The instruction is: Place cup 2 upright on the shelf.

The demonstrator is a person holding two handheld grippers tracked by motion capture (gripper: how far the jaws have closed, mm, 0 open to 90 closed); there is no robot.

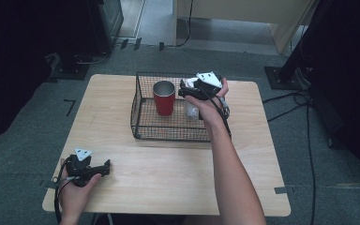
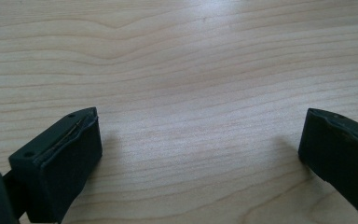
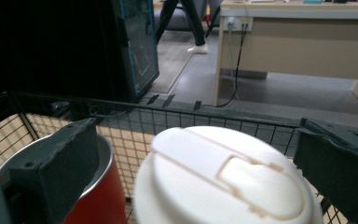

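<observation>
Right claw (image 3: 196, 158) astride upright white-lidded cup (image 3: 226, 179), lid skyward.

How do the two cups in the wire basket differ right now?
The red cup is open-topped with a metal rim; the white-lidded cup is capped. The red cup stands apart from the grippers, while the white-lidded cup sits between the open jaws of the right gripper. Both stand upright inside the wire basket.
</observation>
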